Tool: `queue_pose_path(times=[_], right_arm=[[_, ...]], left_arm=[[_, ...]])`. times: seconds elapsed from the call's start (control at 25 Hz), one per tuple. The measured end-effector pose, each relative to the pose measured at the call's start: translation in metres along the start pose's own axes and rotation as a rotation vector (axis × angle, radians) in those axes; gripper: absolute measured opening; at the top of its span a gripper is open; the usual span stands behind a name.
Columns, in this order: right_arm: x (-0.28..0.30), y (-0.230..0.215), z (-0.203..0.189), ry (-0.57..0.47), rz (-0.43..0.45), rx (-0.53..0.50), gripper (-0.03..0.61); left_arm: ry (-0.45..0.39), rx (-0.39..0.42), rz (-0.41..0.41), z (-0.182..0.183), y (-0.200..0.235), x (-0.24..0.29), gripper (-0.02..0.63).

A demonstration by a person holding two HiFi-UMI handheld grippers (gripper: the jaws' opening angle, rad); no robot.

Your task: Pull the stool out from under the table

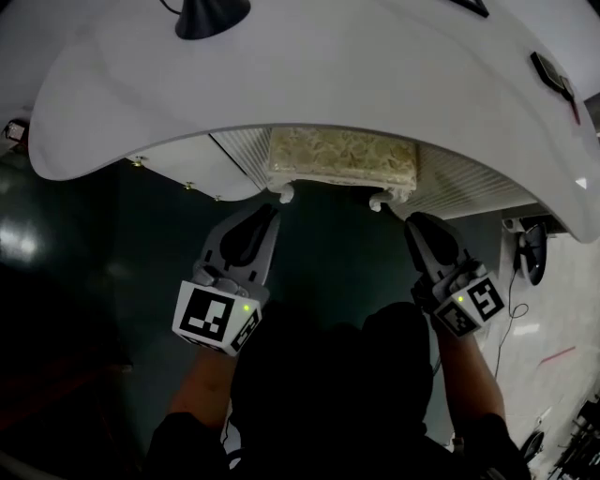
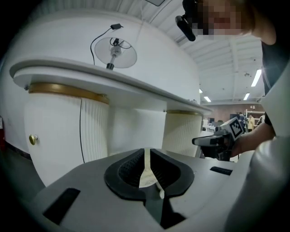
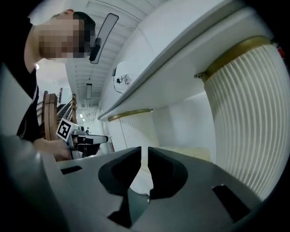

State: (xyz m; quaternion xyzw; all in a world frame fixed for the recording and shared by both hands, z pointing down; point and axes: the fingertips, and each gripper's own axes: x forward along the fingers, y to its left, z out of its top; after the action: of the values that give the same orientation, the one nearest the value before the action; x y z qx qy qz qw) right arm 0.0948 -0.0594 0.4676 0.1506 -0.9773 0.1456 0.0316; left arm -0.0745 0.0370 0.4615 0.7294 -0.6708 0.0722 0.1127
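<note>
The stool (image 1: 342,159), with a cream patterned seat and white curled front legs, stands tucked under the white table (image 1: 328,84). My left gripper (image 1: 271,211) is shut, its tips just short of the stool's left front leg (image 1: 284,194). My right gripper (image 1: 413,221) is shut too, close by the right front leg (image 1: 380,200). In the left gripper view only a thin slit shows between the jaws of the left gripper (image 2: 146,152), with cream behind it. The right gripper (image 3: 144,149) points at the cream seat (image 3: 190,152). Whether either touches the stool I cannot tell.
Fluted white pedestals (image 1: 242,150) (image 1: 469,178) flank the stool under the table top. A black lamp base (image 1: 211,14) and a small dark object (image 1: 553,75) sit on the table. A cable (image 1: 511,319) lies on the floor at right. The person's arms are below.
</note>
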Motion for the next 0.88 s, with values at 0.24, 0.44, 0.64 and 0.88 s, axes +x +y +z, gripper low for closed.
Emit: queue_pose_path(times=[0.24, 0.44, 0.64, 0.88], right_arm=[[-0.001, -0.052, -0.071, 0.030, -0.045, -0.069, 0.021], [-0.004, -0.086, -0.114, 0.048, -0.093, -0.056, 0.056], [-0.005, -0.120, -0.158, 0.146, -0.141, -0.118, 0.123], [0.000, -0.164, -0.206, 0.217, -0.219, -0.092, 0.203]], left_arm=[[0.020, 0.010, -0.043, -0.077, 0.012, 0.034, 0.093], [0.058, 0.018, -0.086, -0.128, 0.026, 0.054, 0.170], [0.063, 0.014, -0.064, -0.165, 0.052, 0.064, 0.189], [0.110, -0.074, -0.059, -0.211, 0.081, 0.097, 0.264]])
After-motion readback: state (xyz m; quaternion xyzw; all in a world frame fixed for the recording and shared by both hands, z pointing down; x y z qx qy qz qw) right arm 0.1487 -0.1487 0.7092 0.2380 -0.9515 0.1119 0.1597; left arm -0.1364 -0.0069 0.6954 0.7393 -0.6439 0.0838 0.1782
